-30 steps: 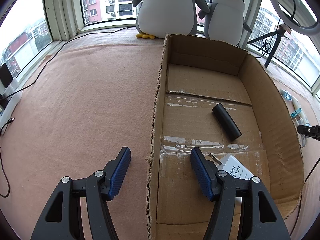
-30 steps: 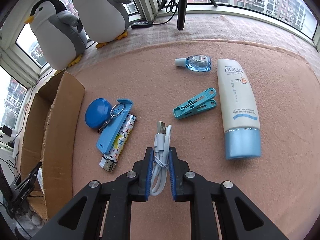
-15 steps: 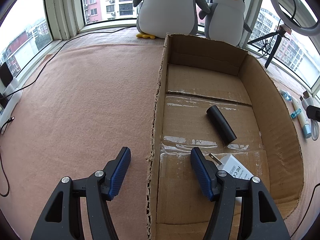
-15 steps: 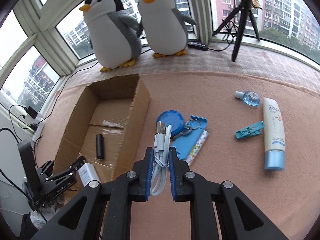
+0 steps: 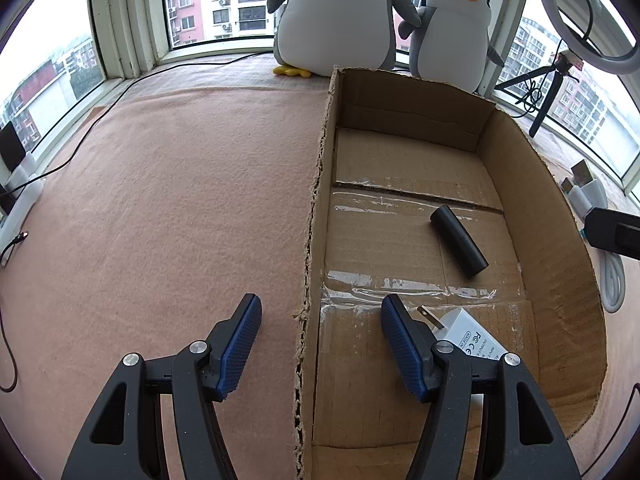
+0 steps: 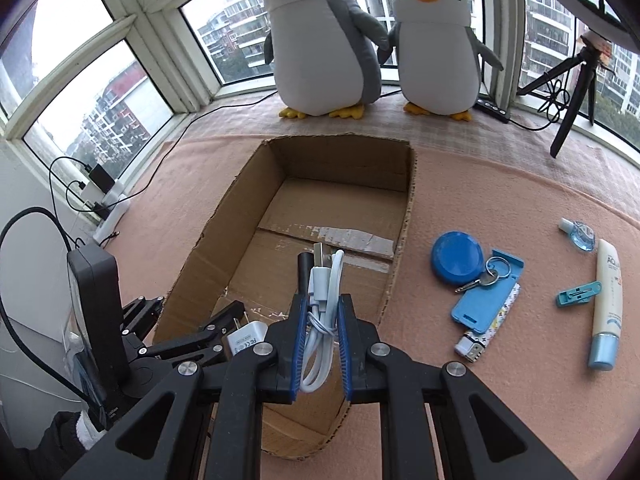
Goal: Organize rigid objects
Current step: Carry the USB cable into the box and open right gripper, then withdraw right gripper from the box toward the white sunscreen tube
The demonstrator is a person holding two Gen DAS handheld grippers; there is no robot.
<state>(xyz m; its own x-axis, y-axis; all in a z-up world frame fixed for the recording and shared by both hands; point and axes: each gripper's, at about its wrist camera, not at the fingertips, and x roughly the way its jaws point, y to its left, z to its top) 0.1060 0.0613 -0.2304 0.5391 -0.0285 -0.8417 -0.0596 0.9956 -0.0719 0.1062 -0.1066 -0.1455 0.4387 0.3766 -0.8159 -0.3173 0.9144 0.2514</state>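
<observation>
My right gripper (image 6: 322, 300) is shut on a coiled white USB cable (image 6: 326, 276) and holds it above the near part of the open cardboard box (image 6: 404, 232). Inside the box lie a black cylinder (image 5: 459, 246) and a white charger plug (image 5: 468, 334). My left gripper (image 5: 320, 312) is open and straddles the box's left wall (image 5: 316, 216), one finger inside and one outside. In the right wrist view the cable partly hides the cylinder (image 6: 303, 268). At the right edge of the left wrist view the cable (image 5: 612, 284) hangs beyond the box's right wall.
On the pink mat right of the box lie a blue round case (image 6: 457, 258), a blue holder with keys (image 6: 486, 296), a lighter (image 6: 486, 332), a blue clip (image 6: 578, 294), a sunscreen tube (image 6: 606, 304) and a small bottle (image 6: 580, 234). Two plush penguins (image 6: 324, 36) and a tripod (image 6: 572, 92) stand by the windows.
My right gripper lifted the cable off the mat and carried it left, from beside the loose items to above the box. The left gripper stayed in place and open.
</observation>
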